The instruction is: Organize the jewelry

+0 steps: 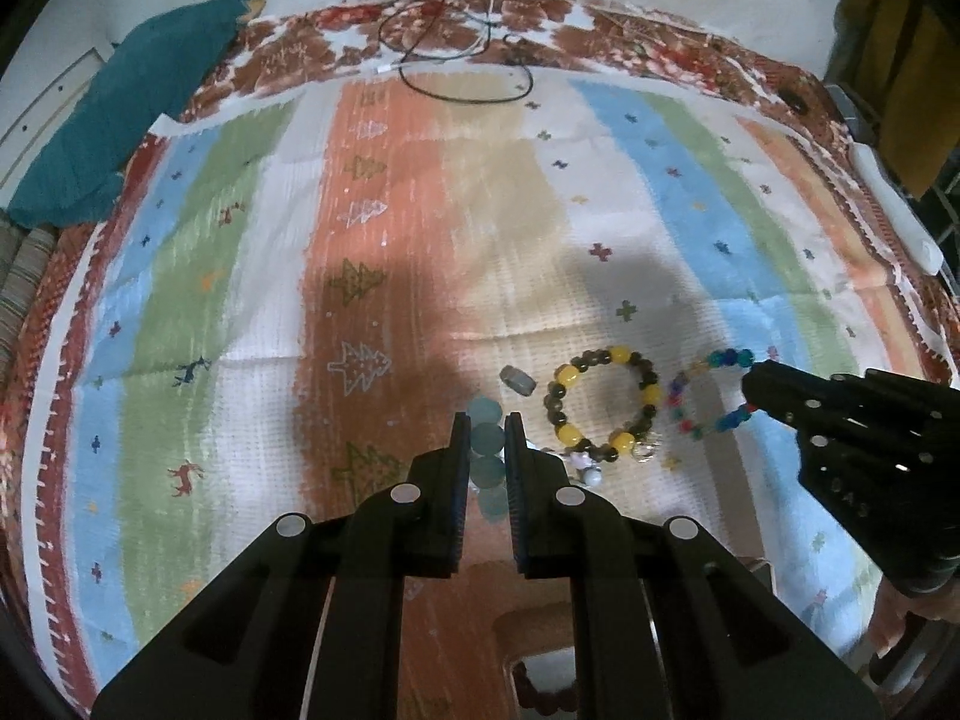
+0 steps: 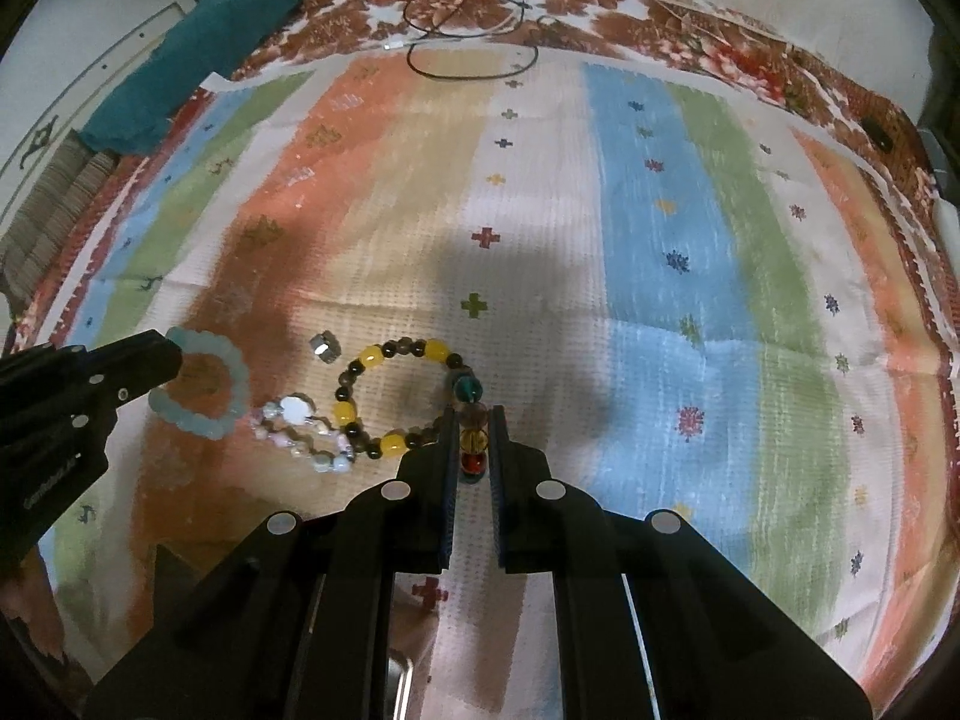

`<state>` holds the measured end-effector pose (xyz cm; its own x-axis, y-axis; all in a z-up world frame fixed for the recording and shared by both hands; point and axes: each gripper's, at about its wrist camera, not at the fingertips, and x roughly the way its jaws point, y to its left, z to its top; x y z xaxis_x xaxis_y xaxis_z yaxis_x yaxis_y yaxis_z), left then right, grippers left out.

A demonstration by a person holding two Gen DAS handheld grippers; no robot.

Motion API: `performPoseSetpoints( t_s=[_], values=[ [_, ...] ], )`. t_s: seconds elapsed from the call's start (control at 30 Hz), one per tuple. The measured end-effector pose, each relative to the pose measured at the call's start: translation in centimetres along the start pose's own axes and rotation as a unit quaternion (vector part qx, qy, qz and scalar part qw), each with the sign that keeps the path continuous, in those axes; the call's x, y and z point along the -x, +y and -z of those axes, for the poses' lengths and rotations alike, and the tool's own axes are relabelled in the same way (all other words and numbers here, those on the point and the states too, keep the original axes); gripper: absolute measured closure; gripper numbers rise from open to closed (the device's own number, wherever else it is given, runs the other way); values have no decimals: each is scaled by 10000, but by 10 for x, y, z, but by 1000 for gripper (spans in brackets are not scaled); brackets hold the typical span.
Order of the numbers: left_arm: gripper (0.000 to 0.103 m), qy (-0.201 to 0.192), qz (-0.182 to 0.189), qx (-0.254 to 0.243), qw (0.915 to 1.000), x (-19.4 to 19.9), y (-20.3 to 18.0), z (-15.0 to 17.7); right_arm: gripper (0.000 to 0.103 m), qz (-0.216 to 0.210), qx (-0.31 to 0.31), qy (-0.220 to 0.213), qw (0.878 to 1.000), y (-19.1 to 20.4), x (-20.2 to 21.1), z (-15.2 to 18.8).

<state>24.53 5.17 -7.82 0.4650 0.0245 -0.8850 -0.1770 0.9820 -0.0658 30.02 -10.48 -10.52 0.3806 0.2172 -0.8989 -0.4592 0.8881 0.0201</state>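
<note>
- Left wrist view: my left gripper (image 1: pixel 486 420) was clamped on the pale blue bead bracelet (image 1: pixel 487 441), whose beads showed in a line between my two pads.
- The striped cloth (image 1: pixel 384 222) carried everything; the grey ring (image 1: pixel 518 380) lay just ahead of my tips, toward the cloth's middle.
- Beside the ring, toward the right edge, lay the yellow-and-brown bead bracelet (image 1: pixel 603 402), flat and apart from my jaws.
- My right gripper (image 1: pixel 757 387) came in from the right edge, pinching the multicoloured bead bracelet (image 1: pixel 711 393) at its far side.
- A teal towel (image 1: pixel 126 114) sat past the cloth's far left corner, and a black cable (image 1: pixel 468 93) looped at the far edge.
- Right wrist view: my right gripper (image 2: pixel 475 414) was closed on the multicoloured bead bracelet (image 2: pixel 471 420), beads stacked between the pads.
- My left gripper (image 2: pixel 171 357) held the pale blue bead bracelet (image 2: pixel 207 384) near the left edge.
- Between them lay the white-and-pink bead bracelet (image 2: pixel 306 432), the grey ring (image 2: pixel 324 348) and the yellow-and-brown bead bracelet (image 2: pixel 396 396).
</note>
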Motion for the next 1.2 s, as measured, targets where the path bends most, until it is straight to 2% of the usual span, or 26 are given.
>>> performPoseSetpoints(
  t_s=[0.7, 1.2],
  values=[
    [92, -436, 136, -136, 9989, 46, -12, 15, 93, -122, 90, -283, 9995, 14, 30, 13],
    [92, -555, 206, -149, 9981, 62, -17, 30, 93, -147, 149, -567, 9982, 20, 54, 24]
  ],
)
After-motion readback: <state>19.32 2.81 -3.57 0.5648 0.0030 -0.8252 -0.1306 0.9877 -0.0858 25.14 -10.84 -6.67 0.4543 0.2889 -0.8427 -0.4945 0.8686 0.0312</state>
